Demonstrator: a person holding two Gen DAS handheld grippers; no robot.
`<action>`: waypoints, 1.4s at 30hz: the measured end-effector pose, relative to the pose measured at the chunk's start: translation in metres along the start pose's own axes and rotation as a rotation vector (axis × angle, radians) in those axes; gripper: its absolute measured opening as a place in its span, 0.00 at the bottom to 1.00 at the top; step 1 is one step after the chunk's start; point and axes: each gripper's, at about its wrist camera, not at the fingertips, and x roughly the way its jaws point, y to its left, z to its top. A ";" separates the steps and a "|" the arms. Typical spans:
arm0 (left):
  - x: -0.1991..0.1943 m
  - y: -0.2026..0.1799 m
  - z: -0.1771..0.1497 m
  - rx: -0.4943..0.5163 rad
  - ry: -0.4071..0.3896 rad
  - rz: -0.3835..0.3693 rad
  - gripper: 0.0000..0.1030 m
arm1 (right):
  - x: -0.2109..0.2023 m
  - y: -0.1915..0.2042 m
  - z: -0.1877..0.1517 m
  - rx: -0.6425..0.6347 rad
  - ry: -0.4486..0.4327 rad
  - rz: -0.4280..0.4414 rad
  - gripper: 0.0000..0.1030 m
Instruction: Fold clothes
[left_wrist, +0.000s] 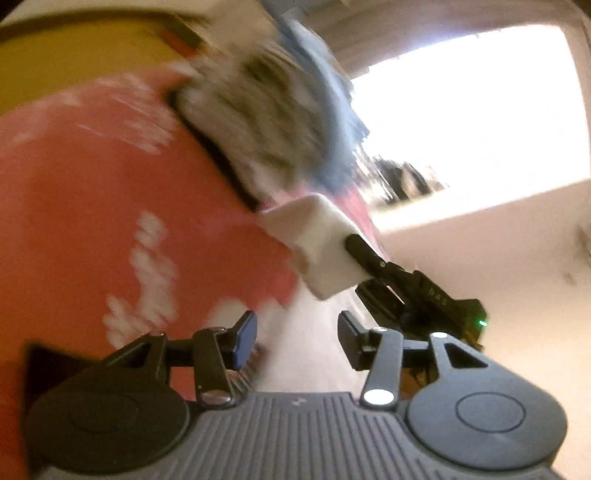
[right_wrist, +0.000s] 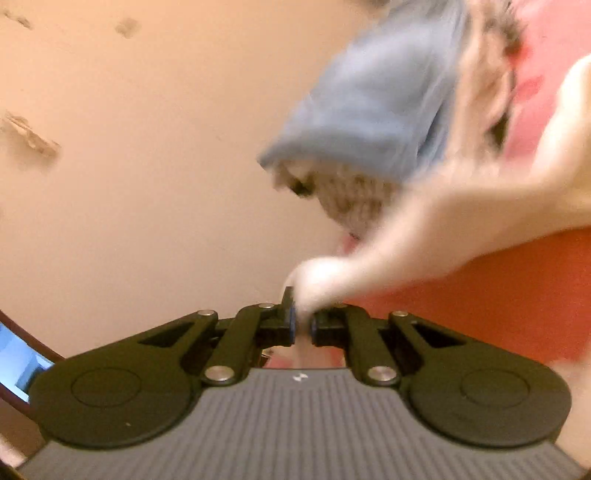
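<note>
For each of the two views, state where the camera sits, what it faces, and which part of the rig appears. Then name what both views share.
Left wrist: sits on the left gripper, jaws open, facing a red patterned sheet, clothes pile and the right gripper gripping white cloth.
Right wrist: sits on the right gripper, facing a wall, jaws shut on white cloth.
Shared: white cloth, blue garment, red sheet.

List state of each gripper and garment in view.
left gripper: open, holding nothing
right gripper: shut on white cloth
white cloth: pinched at one end, pulled taut
blue garment: bunched in pile, blurred
patterned garment: heaped under the blue one
red sheet: spread out beneath everything
</note>
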 end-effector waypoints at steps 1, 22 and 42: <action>0.001 -0.008 -0.001 0.030 0.043 -0.016 0.47 | -0.025 0.001 -0.002 0.010 -0.020 -0.009 0.05; 0.208 -0.014 -0.077 0.181 0.388 -0.033 0.48 | -0.175 -0.114 -0.144 0.368 0.022 -0.234 0.06; 0.213 -0.035 -0.113 0.361 0.526 0.108 0.08 | -0.191 -0.081 -0.170 0.193 0.108 -0.202 0.05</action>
